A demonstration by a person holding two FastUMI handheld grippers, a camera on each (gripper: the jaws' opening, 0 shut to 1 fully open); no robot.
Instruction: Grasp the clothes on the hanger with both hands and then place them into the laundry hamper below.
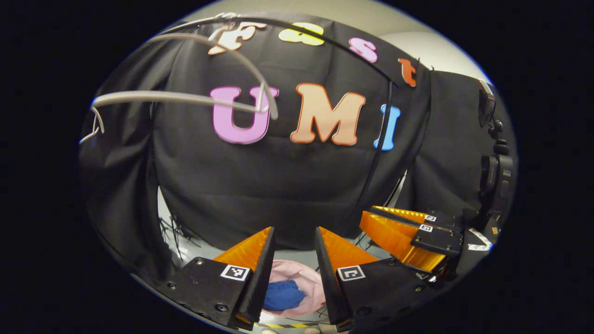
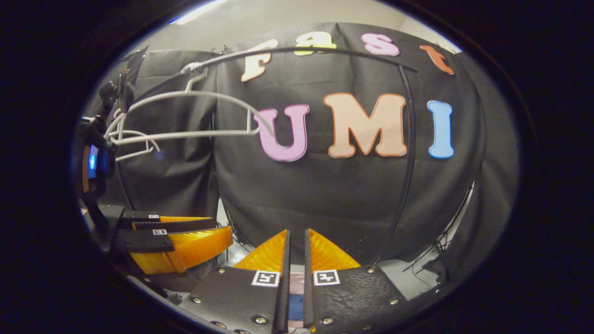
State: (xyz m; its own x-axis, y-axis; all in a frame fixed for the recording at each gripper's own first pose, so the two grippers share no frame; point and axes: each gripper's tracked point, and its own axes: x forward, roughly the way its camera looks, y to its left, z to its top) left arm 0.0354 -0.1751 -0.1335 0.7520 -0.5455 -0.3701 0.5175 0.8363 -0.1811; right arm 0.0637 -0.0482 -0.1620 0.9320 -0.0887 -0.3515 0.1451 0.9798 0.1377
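Observation:
The blue clothes [image 1: 283, 294] lie bunched inside the pink laundry hamper [image 1: 308, 278], straight below my left gripper [image 1: 294, 230], which is open with nothing between its fingers. The wire hanger [image 1: 185, 97] hangs bare from the black rail at the upper left. My right gripper [image 1: 366, 218] hovers close by on the right. In the right gripper view, my right gripper [image 2: 297, 232] is shut down to a thin slit holding nothing. Through that slit I see a strip of the hamper [image 2: 296, 283] and the clothes [image 2: 295, 307]. The hanger [image 2: 185, 134] and left gripper [image 2: 222, 228] are at the left.
A black curved rail [image 1: 352, 48] runs overhead and a black pole [image 1: 383, 134] stands before the cloth wall. A mounted camera rig [image 1: 496, 176] is at the right edge, seen in the right gripper view as a device [image 2: 93, 162] at the left. Cables [image 1: 178, 232] lie on the pale floor.

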